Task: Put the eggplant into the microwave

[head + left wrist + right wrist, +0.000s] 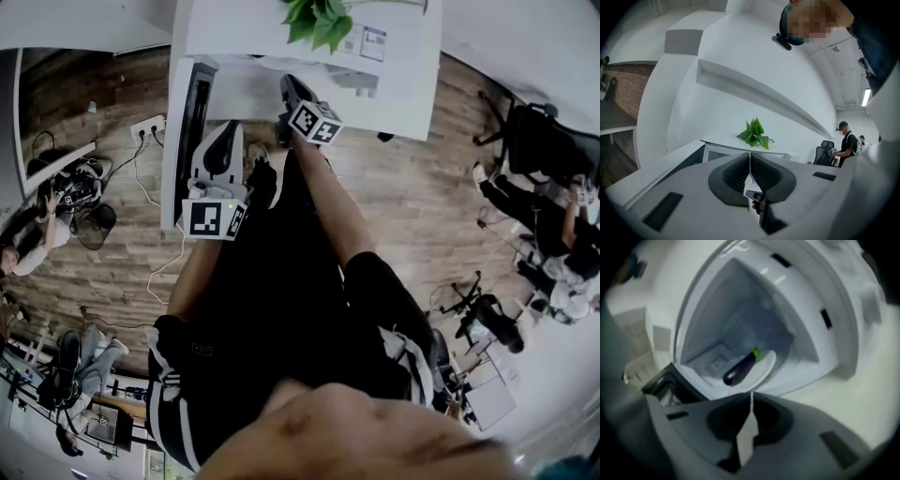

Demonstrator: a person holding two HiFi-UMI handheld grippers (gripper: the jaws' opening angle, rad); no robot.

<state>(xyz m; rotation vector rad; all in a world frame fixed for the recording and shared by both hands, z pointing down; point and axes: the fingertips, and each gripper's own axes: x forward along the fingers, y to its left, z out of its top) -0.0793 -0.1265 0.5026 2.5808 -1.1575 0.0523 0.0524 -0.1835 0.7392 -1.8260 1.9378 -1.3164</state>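
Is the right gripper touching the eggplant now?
Apart. The right gripper view shows the eggplant lying on the plate inside the microwave, clear of the right gripper.

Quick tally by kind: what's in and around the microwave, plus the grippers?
eggplant: 1
microwave: 1, door open
turntable plate: 1, under the eggplant
plant: 1
grippers: 2, left gripper and right gripper, both shut and empty
Total: 6
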